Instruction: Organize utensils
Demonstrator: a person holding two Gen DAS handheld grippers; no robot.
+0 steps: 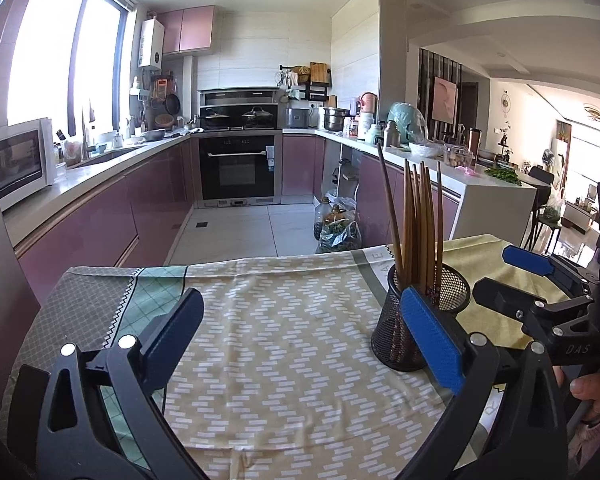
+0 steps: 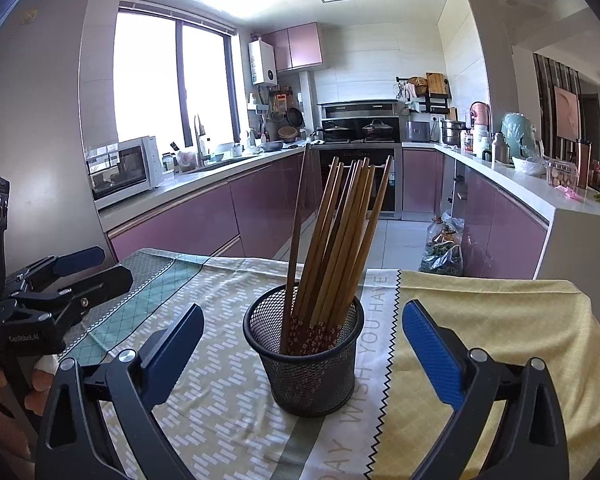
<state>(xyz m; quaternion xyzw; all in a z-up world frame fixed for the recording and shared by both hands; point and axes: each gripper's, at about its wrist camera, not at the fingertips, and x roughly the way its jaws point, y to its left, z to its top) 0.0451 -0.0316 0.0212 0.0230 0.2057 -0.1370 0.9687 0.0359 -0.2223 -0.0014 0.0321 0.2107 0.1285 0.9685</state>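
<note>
A black mesh cup (image 2: 304, 350) is seen standing on a patterned tablecloth (image 2: 228, 400) in a home kitchen, with a bundle of wooden chopsticks (image 2: 336, 240) stood upright in it and fanned out above the rim. No loose utensil is to be seen anywhere on the cloth in either view, so the sorting is judged to be finished, or very nearly so; whether anything is left outside the pictures cannot be told.

The right gripper (image 2: 304, 340) is held low before the cup, its jaws spread wide to either side of it, with nothing pressed between the blue pads. The cup is framed by them but is not touched. The left gripper (image 1: 300, 328) is held beside it, over bare cloth, its jaws likewise released and empty; the cup is partly hidden behind its right-hand pad in the left wrist view. Part of a hand (image 1: 588, 392) is glimpsed on the right gripper's handle at the edge of that view.

What remains, if anything, is judged to be small: perhaps a straightening of the one chopstick that leans away from the rest.
</note>
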